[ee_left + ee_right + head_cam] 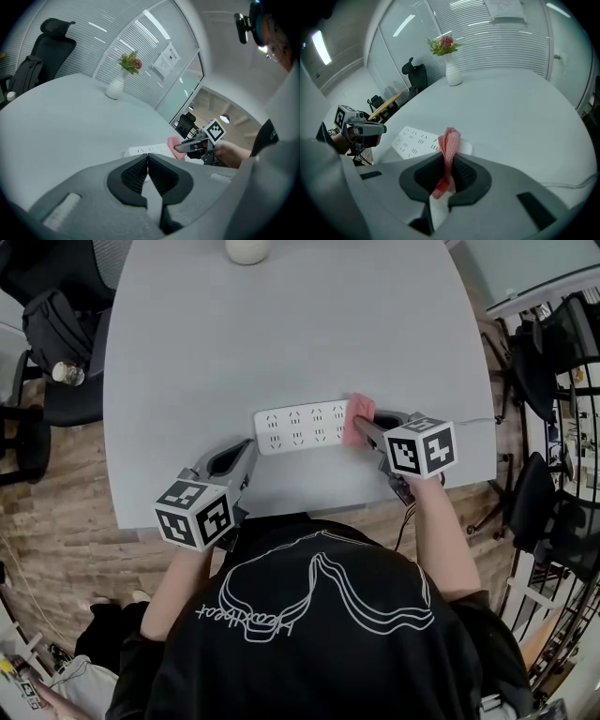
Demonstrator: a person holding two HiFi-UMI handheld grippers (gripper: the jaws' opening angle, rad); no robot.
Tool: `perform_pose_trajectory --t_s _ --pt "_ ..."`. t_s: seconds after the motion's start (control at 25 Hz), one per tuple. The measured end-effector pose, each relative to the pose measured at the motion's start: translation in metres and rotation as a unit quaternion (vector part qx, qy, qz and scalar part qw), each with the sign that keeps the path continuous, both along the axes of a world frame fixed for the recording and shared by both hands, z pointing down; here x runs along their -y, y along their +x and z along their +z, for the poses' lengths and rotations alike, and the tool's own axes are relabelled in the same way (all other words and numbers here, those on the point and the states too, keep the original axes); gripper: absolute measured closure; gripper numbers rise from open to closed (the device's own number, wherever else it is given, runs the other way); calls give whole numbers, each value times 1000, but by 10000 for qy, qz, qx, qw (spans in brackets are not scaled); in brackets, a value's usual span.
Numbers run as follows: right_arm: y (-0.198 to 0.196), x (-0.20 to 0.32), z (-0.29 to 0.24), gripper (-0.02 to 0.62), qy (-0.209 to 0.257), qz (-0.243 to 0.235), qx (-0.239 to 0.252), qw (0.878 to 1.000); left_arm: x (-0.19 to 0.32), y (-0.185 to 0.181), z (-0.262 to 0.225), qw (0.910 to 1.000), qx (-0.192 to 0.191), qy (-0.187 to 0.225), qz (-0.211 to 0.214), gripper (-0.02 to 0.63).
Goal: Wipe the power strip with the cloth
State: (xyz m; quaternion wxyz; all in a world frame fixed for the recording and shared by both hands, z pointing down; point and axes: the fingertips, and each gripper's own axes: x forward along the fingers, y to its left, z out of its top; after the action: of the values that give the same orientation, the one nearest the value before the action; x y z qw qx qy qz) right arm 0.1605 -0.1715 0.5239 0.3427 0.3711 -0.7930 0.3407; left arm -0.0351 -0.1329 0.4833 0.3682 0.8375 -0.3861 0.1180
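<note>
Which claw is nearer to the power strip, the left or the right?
Right. The right claw, shut on the cloth, is over the strip's right end. The left claw, shut and empty, sits just off its left end.

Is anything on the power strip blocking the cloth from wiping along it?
Nothing visible. The right gripper holds the cloth at the right end of the power strip; its top is bare leftward. The left gripper sits shut beside its left end.
</note>
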Motion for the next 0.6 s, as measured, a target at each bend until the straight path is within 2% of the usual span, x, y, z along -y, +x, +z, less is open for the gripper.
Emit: perform_pose_trajectory --t_s 0.6 --pt "32 -2 0 546 -62 354 15 9994 -4 5 -3 10000 -11 -9 37 592"
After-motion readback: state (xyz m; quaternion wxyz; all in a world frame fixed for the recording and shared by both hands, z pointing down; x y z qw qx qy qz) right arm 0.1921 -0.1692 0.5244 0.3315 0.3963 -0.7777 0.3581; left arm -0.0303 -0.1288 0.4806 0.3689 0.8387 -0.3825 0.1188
